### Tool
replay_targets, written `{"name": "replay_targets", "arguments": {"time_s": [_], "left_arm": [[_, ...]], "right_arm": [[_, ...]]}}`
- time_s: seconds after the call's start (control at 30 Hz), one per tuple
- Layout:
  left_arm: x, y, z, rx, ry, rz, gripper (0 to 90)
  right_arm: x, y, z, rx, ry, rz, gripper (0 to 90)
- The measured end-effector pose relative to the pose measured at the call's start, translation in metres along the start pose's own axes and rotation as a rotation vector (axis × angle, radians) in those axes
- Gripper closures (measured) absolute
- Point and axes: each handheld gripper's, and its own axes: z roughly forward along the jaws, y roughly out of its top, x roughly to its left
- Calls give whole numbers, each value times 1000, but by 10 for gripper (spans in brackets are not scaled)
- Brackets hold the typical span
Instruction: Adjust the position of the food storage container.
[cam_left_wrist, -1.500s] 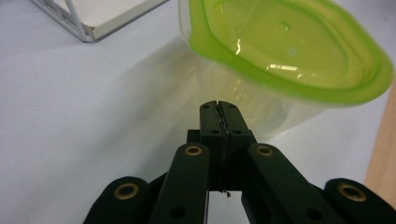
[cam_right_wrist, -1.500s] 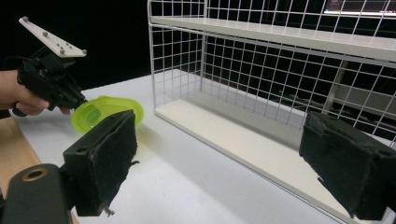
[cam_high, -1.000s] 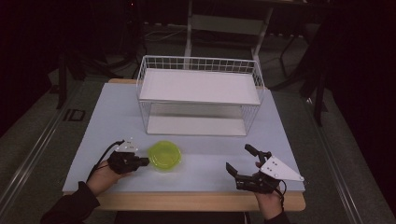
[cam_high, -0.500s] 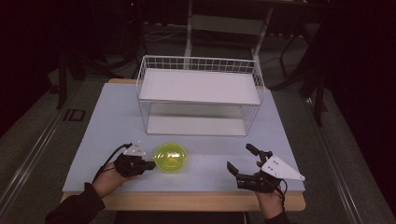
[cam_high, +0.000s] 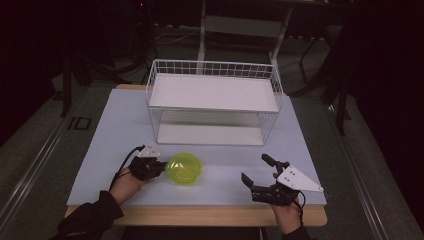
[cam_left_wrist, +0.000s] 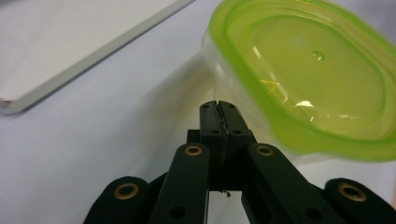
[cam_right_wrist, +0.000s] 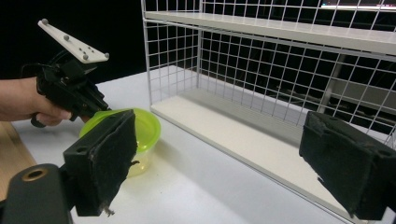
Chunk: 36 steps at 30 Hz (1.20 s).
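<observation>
A clear tub with a lime-green lid (cam_high: 184, 168) stands on the pale table (cam_high: 115, 130) in front of the wire rack (cam_high: 215, 100). My left gripper (cam_high: 162, 166) lies at the tub's left side, jaws shut with nothing between them. In the left gripper view the closed tips (cam_left_wrist: 218, 107) sit against or just short of the tub's wall (cam_left_wrist: 308, 79); I cannot tell which. My right gripper (cam_high: 255, 168) rests near the front right edge, wide open and empty. Its own view (cam_right_wrist: 224, 163) faces the tub (cam_right_wrist: 144, 128) and the left gripper (cam_right_wrist: 100, 109).
The white wire rack (cam_right_wrist: 280, 93) has a lower board and an upper shelf, both bare. Its lower board's edge (cam_left_wrist: 70, 42) lies just beyond the tub. A wooden table edge (cam_high: 200, 216) runs along the front, with dark floor around.
The left gripper has shifted slightly right, and the green-lidded tub has slid a little right with it. The right gripper has stayed where it was.
</observation>
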Motion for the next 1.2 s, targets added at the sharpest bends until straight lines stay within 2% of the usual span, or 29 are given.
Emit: {"name": "replay_targets", "arguments": {"time_s": [0.03, 0.07, 0.2, 0.37, 0.4, 0.5, 0.53, 0.73, 0.87, 0.9, 1.07, 1.2], "left_arm": [[0, 0, 0, 0, 0, 0, 900], [0, -1, -1, -3, -16, -19, 900], [-4, -2, -1, 6, -31, -27, 900], [-15, -1, 5, 41, -63, -5, 900], [-20, 1, 8, 44, -81, 3, 900], [-25, 2, 11, 45, -94, 11, 900], [-29, 4, 14, 47, -111, 7, 900], [-37, 8, 26, 64, -131, 17, 900], [-42, 15, 37, 56, -148, 3, 900], [-46, 19, 41, 55, -165, 8, 900], [-56, 20, 50, 70, -192, 24, 900], [-56, 20, 51, 73, -185, 20, 899]], "right_arm": [[0, 0, 0, 0, 0, 0, 110], [0, 0, 0, 0, 1, 0, 110], [1, 0, 0, 1, 5, -5, 110], [1, 0, -1, -3, 8, -5, 110], [1, 1, -1, -3, 8, -6, 110], [1, 1, -2, -4, 8, -5, 110], [1, 1, -2, -4, 9, -7, 110], [1, 1, -2, -3, 10, -7, 110], [0, 0, -3, -2, 9, -7, 110], [0, 0, -4, -2, 8, -9, 110], [-1, 0, -5, -2, 8, -8, 110], [-2, 0, -6, 0, 5, -6, 110]]}}
